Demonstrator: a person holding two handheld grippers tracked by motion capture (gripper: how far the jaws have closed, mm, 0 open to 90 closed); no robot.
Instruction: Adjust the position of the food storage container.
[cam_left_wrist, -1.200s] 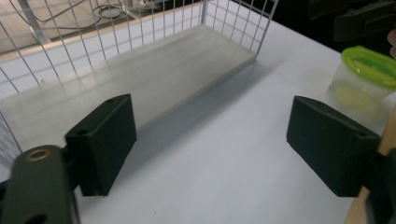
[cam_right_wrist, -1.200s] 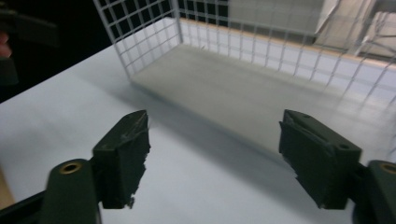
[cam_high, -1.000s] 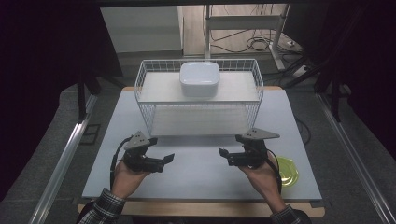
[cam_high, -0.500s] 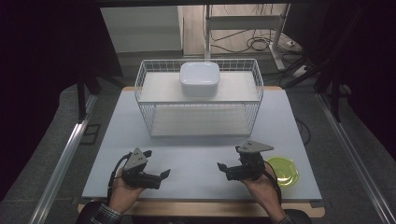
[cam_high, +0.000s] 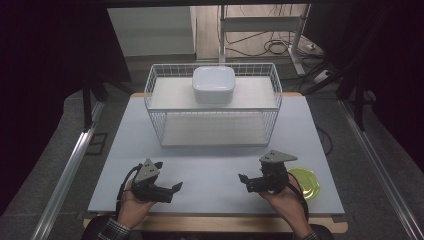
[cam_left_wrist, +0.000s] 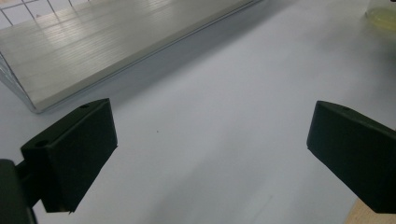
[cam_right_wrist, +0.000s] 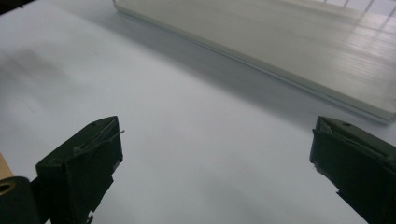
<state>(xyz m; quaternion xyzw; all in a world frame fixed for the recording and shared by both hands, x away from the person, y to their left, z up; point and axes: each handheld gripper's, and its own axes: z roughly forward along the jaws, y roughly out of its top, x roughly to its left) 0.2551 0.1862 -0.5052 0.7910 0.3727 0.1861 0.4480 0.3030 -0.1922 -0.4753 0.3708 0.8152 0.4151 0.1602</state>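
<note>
My left gripper (cam_high: 168, 177) rests low over the white table top (cam_high: 215, 170) near the front left, held in a hand. Its jaws point toward the middle and stand open (cam_left_wrist: 210, 154) with nothing between them. My right gripper (cam_high: 245, 181) mirrors it at the front right, also open and empty (cam_right_wrist: 215, 172). Both pairs of jaws have just been opening. Behind them stands a white wire basket (cam_high: 160, 120) with a pale shelf board (cam_left_wrist: 93, 51) (cam_right_wrist: 280, 46). A white square dish (cam_high: 214, 84) sits on the basket's upper level.
A yellow-green plate (cam_high: 306, 183) lies on the table just right of my right hand, and its edge shows in the left gripper view (cam_left_wrist: 383, 16). The table's wooden front edge (cam_high: 215, 224) is close under both hands. Dark floor, rails and cables surround the table.
Both hands have drawn back toward the table's front edge and sunk lower. The jaws of both grippers look slightly wider. The basket, dish and plate have not moved.
</note>
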